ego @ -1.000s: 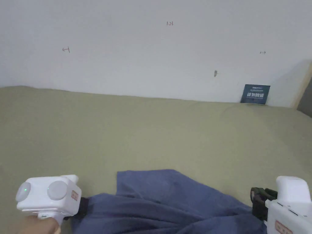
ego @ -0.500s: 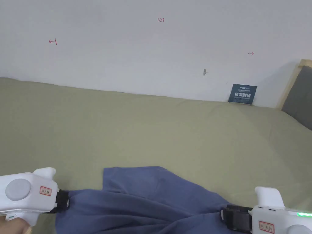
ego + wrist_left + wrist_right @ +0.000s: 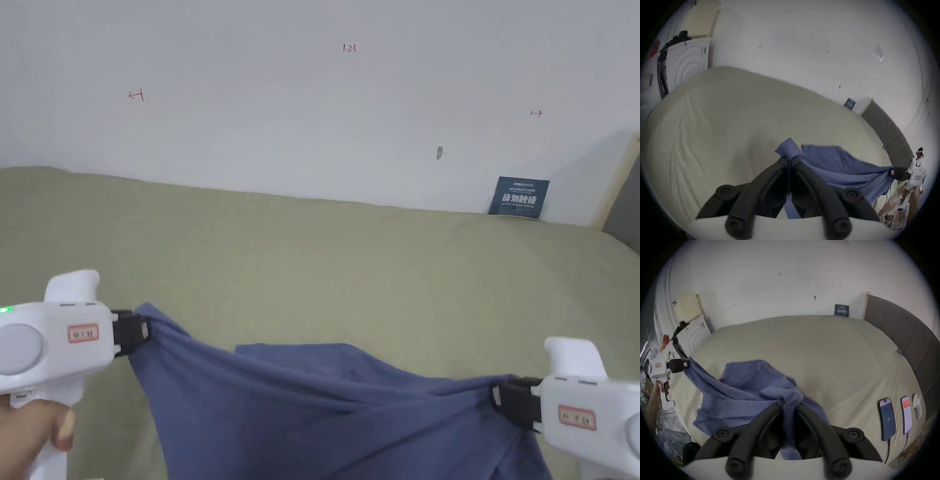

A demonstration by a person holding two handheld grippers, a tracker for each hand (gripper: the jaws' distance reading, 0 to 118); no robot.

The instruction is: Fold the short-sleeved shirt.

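Head view: the blue shirt (image 3: 325,406) hangs stretched over the bed (image 3: 312,262), the left gripper (image 3: 139,329) and right gripper (image 3: 500,400) each clamped on an edge of it.

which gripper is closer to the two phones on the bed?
Right. The right gripper, shut on the blue shirt, has the phones just off to its side; the left gripper holds the shirt's far end, across the bed.
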